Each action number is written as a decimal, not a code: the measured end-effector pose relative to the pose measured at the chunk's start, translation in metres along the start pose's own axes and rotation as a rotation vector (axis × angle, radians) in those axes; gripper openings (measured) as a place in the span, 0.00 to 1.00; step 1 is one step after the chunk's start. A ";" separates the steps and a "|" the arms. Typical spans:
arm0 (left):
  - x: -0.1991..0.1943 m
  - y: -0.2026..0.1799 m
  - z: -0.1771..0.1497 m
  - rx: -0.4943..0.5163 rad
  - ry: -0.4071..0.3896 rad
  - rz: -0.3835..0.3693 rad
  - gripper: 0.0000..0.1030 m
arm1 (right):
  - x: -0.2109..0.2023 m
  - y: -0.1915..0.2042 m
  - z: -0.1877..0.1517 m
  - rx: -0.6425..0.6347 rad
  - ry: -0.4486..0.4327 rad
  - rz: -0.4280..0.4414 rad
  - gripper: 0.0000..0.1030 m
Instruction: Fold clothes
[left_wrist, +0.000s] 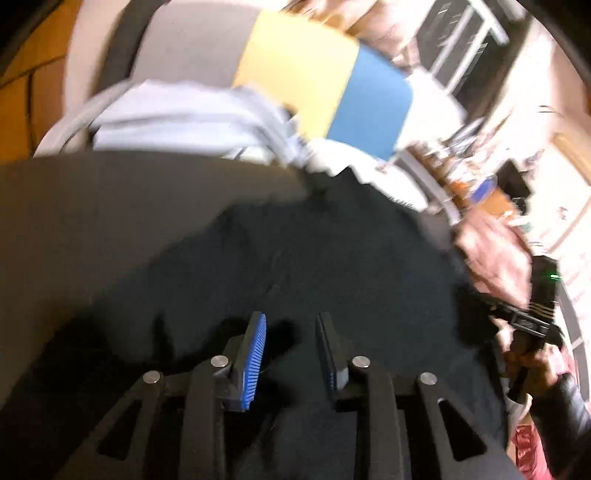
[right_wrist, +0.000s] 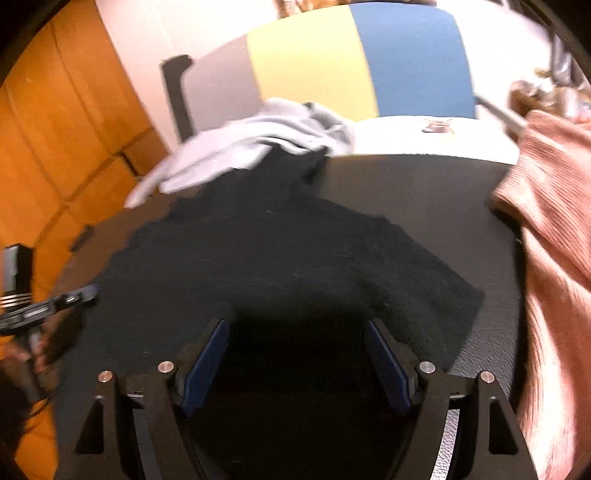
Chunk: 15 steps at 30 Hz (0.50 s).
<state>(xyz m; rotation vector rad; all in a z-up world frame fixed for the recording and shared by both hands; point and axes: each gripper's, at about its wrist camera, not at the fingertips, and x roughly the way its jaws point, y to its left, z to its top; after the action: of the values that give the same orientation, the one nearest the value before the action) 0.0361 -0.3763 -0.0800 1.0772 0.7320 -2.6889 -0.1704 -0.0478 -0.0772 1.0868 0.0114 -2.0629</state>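
No brand, label or writing can be read anywhere; both views are smeared by motion blur.

A dark mat (right_wrist: 424, 206) covers the table, and beyond its far edge the tabletop is white. Behind the table stands a panel (right_wrist: 354, 59) in grey, yellow and blue bands. To the left in the right wrist view there are orange-brown cardboard boxes (right_wrist: 55, 140); to the right in the left wrist view the room is a cluttered, unreadable blur.

A black garment (right_wrist: 288, 258) lies spread flat on the mat, hard to tell from the mat where shadows fall. A pale grey garment (right_wrist: 258, 140) is heaped at the far edge, touching the black one. A pink ribbed garment (right_wrist: 554, 229) hangs along the right side, cut off by the picture edge.

The left gripper (left_wrist: 291, 325) hangs over the black garment, jaws slightly apart with nothing between them. The right gripper (right_wrist: 297, 328) stands wide open over the same garment, empty. A hand (left_wrist: 495, 254) holding that right tool shows blurred at the picture's edge
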 end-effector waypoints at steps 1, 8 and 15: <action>0.001 -0.002 0.011 0.014 -0.015 -0.012 0.29 | -0.003 0.000 0.005 0.002 0.003 0.036 0.75; 0.083 -0.003 0.088 -0.034 0.078 -0.100 0.33 | 0.040 -0.021 0.081 0.063 0.025 0.130 0.75; 0.180 0.015 0.147 -0.147 0.178 -0.102 0.42 | 0.112 -0.047 0.153 0.020 0.061 0.017 0.64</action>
<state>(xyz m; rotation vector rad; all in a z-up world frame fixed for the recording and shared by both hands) -0.1797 -0.4548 -0.1168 1.2844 1.0244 -2.5943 -0.3427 -0.1390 -0.0741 1.1577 0.0116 -2.0185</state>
